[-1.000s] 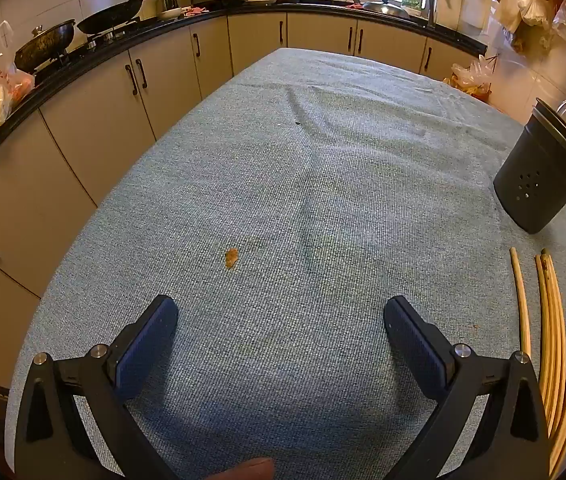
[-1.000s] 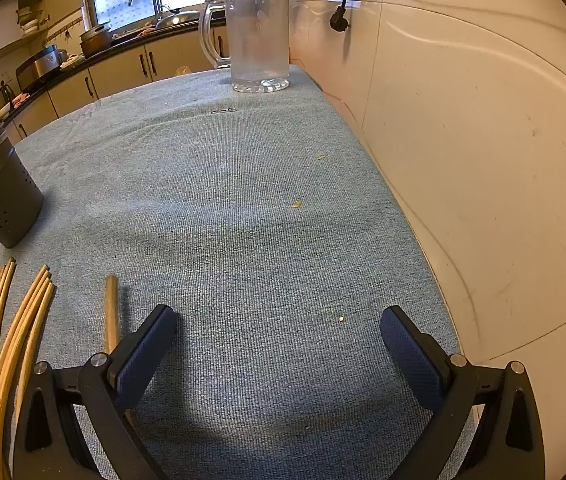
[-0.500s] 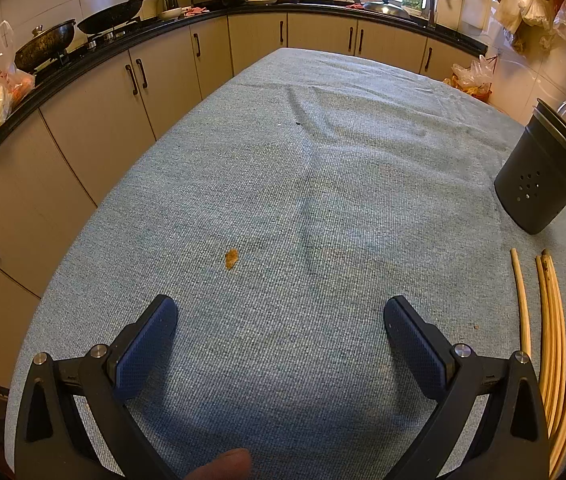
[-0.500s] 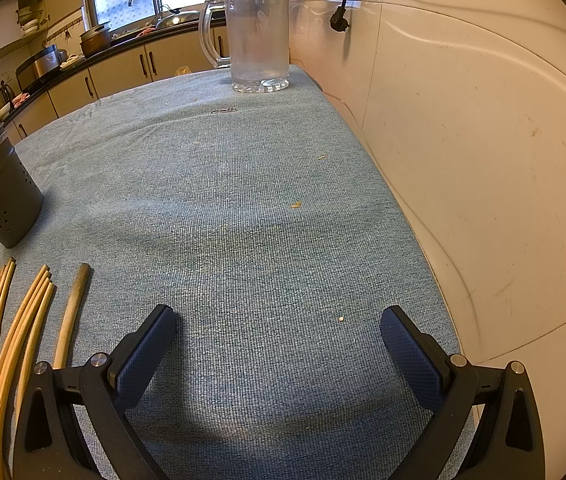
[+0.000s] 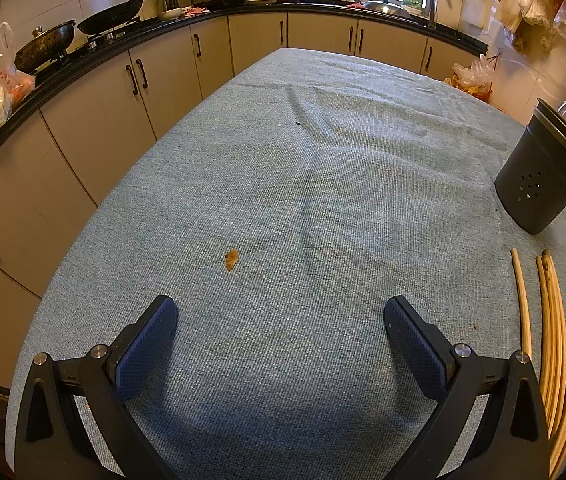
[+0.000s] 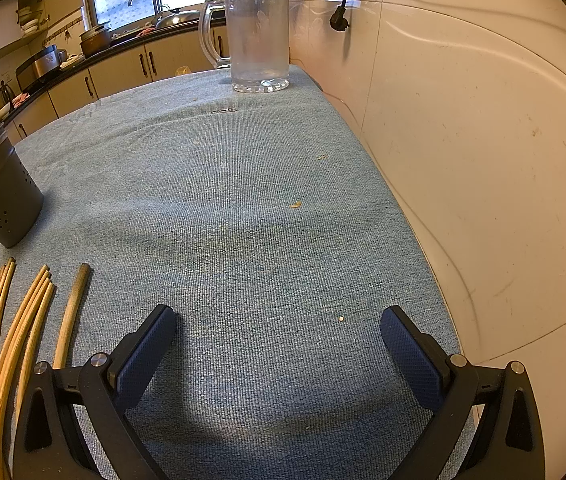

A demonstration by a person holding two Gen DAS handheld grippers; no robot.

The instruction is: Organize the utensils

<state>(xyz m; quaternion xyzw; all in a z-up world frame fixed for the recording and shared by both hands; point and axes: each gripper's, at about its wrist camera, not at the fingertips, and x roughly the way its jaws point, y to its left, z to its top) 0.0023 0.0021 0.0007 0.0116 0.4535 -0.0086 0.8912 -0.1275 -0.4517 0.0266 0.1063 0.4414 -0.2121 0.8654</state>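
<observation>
Several bamboo chopsticks [image 5: 555,340] lie side by side on the blue-grey tablecloth, at the right edge of the left wrist view and at the lower left of the right wrist view [image 6: 7,332]. One darker, thicker stick [image 6: 71,312] lies apart to their right. A dark perforated utensil holder [image 5: 543,176] stands upright beyond them; it also shows in the right wrist view [image 6: 1,196]. My left gripper [image 5: 281,320] is open and empty over bare cloth, left of the chopsticks. My right gripper [image 6: 277,322] is open and empty, right of them.
A clear glass mug [image 6: 257,36] stands at the table's far end by the wall [image 6: 483,140]. An orange crumb [image 5: 231,258] lies on the cloth. Kitchen cabinets [image 5: 95,120] with pans run along the left past the table edge.
The thick dark stick has rolled left and tilted, ending closer to the chopstick bundle. A fingertip at the bottom edge of the left wrist view is gone. Both grippers stay put.
</observation>
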